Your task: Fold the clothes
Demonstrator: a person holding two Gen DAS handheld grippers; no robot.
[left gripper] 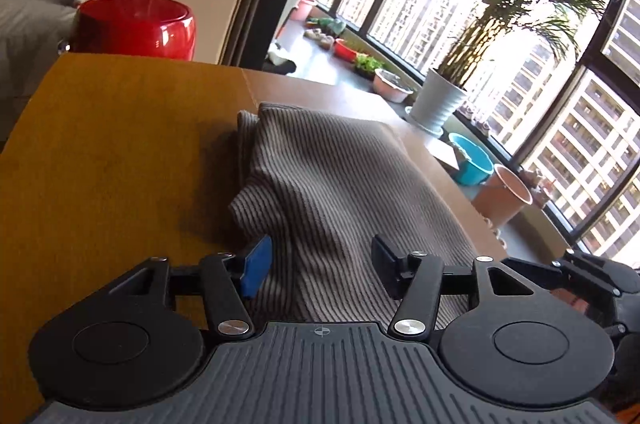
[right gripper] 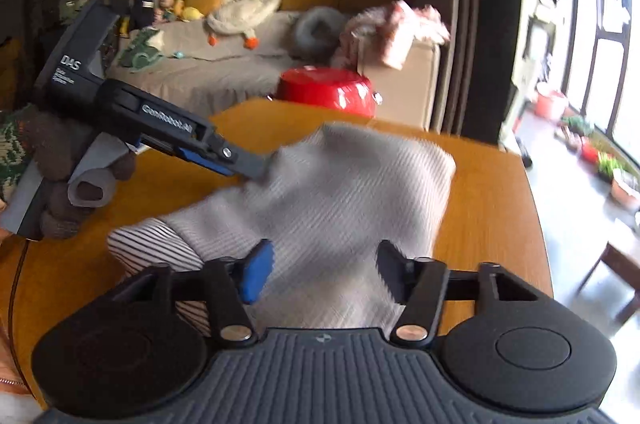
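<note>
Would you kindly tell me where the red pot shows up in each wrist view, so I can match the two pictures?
Left wrist view: the red pot sits upper left, beyond the wooden table's far edge, before the sofa.
Right wrist view: the red pot sits above centre, again just beyond the table's far edge.
Shared landmark: the striped grey garment lying on the table.

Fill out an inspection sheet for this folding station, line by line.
Surface: wooden table, mostly bare.
Job's things: striped garment, partly folded, lying on the table.
Clutter: nothing seen on the table.
Grippers: left gripper and right gripper both have jaws apart, garment between them; grip cannot be told.
Cables: thin dark cable at the table's edge.
Surroundings: red stool, sofa with plush goose, potted plant by windows.
</note>
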